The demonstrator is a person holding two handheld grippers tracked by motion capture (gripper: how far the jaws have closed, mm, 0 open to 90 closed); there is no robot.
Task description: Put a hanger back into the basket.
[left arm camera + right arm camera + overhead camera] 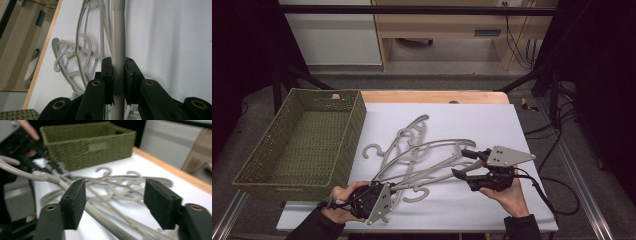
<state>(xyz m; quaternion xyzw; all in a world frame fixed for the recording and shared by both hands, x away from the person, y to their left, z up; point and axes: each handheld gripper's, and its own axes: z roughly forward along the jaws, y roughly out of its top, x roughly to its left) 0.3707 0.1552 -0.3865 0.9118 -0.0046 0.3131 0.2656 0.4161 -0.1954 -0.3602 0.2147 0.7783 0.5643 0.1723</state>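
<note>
Between the clamped left claw (117,82) pads, a grey hanger bar (118,37); right claw (120,203) wide open, empty, just beside it.

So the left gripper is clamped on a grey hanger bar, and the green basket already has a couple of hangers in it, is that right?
Not quite. The left gripper is indeed clamped on a hanger bar, but the green basket holds no hangers. The high view shows its inside bare, with the pile of hangers lying on the white table beside it.
</note>
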